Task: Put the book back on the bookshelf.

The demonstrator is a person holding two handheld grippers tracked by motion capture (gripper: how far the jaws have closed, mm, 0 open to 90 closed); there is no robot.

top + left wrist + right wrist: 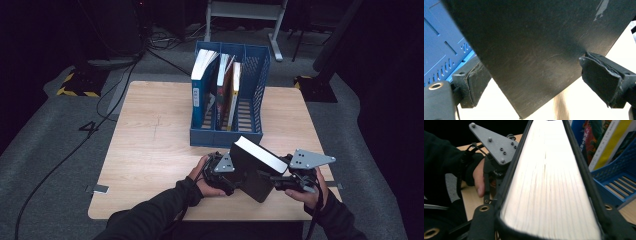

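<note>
both forearms come in from the bottom of the high view, dark sleeves low over the near edge of the table (150,140), hands wrapped round the tool bodies. the left claw (222,172) sits at the left of the black book (255,170), pointing across toward it; the right claw (292,177) meets the book from the right, its grey plate tipped up above the hand.

the black book is up off the table between the two hands, tilted, one corner hanging down and the pale page edge facing up and right.

in the left gripper view the book's black cover fills the space between the jaws; whether the pads press on it, can't tell.

in the right gripper view the right claw straddles the book's thickness, page block running straight away from the camera, a jaw tight against each cover. held there, jaws about halfway wide.

just beyond the book stands the blue file rack (260,75), apart from it, with a blue-spined book (200,85) in the left bay and two slimmer books (229,90) in the middle bay; the right bay has room.
</note>
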